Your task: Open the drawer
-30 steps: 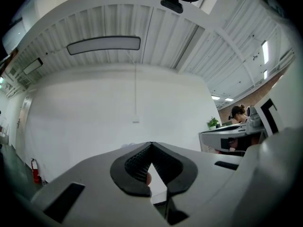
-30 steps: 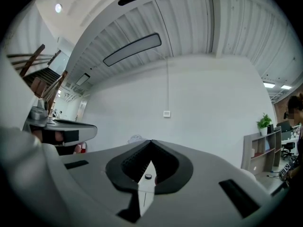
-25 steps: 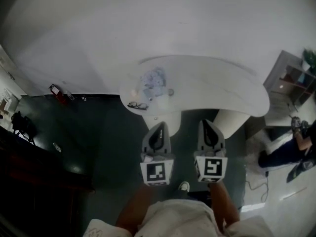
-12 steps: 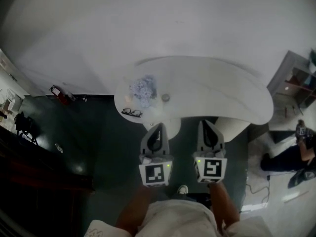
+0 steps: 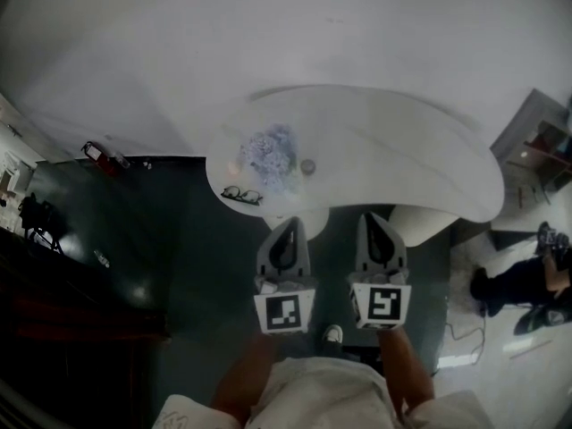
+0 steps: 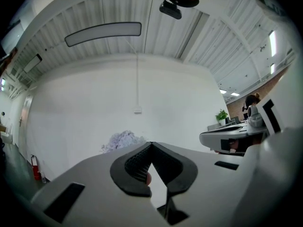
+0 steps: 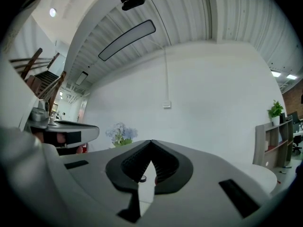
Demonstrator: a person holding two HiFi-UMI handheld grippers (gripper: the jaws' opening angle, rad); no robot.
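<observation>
No drawer shows in any view. In the head view my left gripper [image 5: 289, 224] and right gripper [image 5: 373, 217] are held side by side, level, their tips at the near edge of a white curved table [image 5: 402, 150]. Both are shut with nothing between the jaws. The left gripper view has the left gripper [image 6: 151, 144] with its jaws meeting at the tip. In the right gripper view the right gripper [image 7: 151, 142] stands the same way. On the table are a bunch of pale blue flowers [image 5: 268, 155], a pair of glasses [image 5: 241, 195] and a small round object [image 5: 307, 166].
A white pedestal [image 5: 416, 222] carries the table. A shelf unit [image 5: 541, 146] and a seated person [image 5: 527, 284] are at the right. Dark furniture [image 5: 54, 284] and a red extinguisher [image 5: 94, 153] stand at the left. Behind is a white wall with a switch [image 7: 166, 106].
The person and both grippers have moved a little toward the table. The wall switch has slipped out of the head view's top. The jaws stay shut.
</observation>
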